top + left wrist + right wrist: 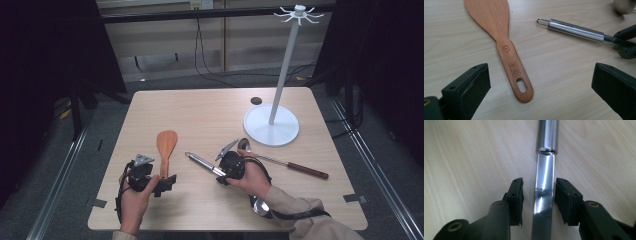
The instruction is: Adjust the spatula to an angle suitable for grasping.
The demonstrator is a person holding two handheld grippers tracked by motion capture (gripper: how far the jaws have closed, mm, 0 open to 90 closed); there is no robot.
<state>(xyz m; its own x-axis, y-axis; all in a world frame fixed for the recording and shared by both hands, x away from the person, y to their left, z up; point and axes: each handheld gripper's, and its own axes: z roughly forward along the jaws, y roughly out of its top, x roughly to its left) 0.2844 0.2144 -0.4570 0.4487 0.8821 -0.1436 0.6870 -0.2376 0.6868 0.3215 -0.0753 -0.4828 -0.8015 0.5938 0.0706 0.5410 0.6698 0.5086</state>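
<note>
On the wooden bench (210, 107), the right tool (538, 195) straddles the flat steel shank of a metal utensil (545, 185) just below its round handle tube; the jaws stand a little apart on either side of the shank, with a sliver of gap on the left, so the tool is not yet clenched on it. Taking the thin shank rather than the thick tube would probably give the pads flat faces to press on. In the high view the utensil (202, 162) lies at about 6 o'clock on the bench, its hanging loop pointing toward 10 o'clock and its bowl end under the person's right forearm.

The left tool (539, 85) is released, jaws spread wide, hovering over the handle end of a wooden rice paddle (504, 47), whose slotted hole faces the tool. In the high view the paddle (166, 150) lies at 7 o'clock, blade toward 12 o'clock.

A white hanging stand (272, 125) with hooks at its top rises at 2 o'clock. A spoon with a dark wooden handle (285, 162) lies just before its base. The loop and slot suggest these utensils are meant for the hooks.
</note>
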